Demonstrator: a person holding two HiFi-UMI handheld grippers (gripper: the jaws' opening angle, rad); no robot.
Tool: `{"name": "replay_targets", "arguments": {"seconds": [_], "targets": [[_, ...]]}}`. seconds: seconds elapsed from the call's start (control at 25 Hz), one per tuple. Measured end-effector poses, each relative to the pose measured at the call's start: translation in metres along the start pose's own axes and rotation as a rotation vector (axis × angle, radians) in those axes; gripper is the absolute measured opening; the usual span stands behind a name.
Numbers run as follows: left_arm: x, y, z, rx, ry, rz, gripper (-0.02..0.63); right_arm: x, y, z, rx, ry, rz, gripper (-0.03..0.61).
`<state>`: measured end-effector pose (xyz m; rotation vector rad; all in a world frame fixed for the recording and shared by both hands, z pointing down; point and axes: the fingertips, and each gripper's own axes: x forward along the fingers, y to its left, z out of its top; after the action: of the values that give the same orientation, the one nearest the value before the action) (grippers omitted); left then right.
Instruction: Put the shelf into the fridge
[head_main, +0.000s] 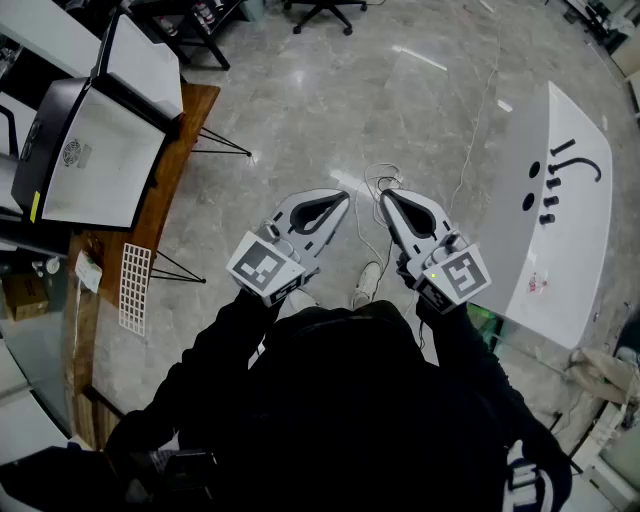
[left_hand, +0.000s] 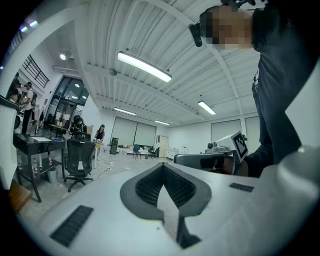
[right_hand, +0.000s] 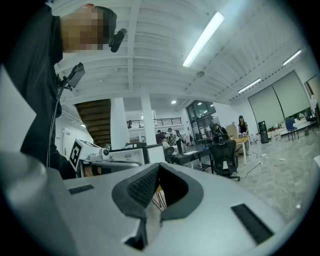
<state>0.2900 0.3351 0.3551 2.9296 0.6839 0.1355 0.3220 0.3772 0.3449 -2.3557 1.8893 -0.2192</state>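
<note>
In the head view a white wire shelf (head_main: 133, 287) lies flat at the edge of a wooden table (head_main: 190, 110) on the left. Farther along that table stands a small black fridge (head_main: 95, 160) with a white inside, its door (head_main: 145, 62) swung open. Both grippers are held in front of the person's body over the bare floor, well to the right of the shelf. My left gripper (head_main: 341, 200) (left_hand: 162, 166) is shut with nothing in it. My right gripper (head_main: 386, 198) (right_hand: 157, 166) is shut and empty too. Their tips point away from the person, a little apart.
A long white table (head_main: 560, 230) with a few small black items stands at the right. Loose cables (head_main: 385, 183) run over the grey floor ahead of the grippers. Thin black table legs (head_main: 222, 145) stick out from the wooden table. An office chair (head_main: 322, 12) is at the far end.
</note>
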Motion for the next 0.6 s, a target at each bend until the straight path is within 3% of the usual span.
{"name": "replay_targets", "arguments": {"seconds": [0.28, 0.6], "targets": [[0.008, 0.013, -0.005, 0.011, 0.002, 0.006, 0.006, 0.013, -0.014, -0.010, 0.000, 0.011, 0.022, 0.006], [-0.004, 0.034, -0.004, 0.012, -0.011, 0.166, 0.006, 0.043, -0.010, -0.015, 0.009, 0.025, 0.197, 0.006]]}}
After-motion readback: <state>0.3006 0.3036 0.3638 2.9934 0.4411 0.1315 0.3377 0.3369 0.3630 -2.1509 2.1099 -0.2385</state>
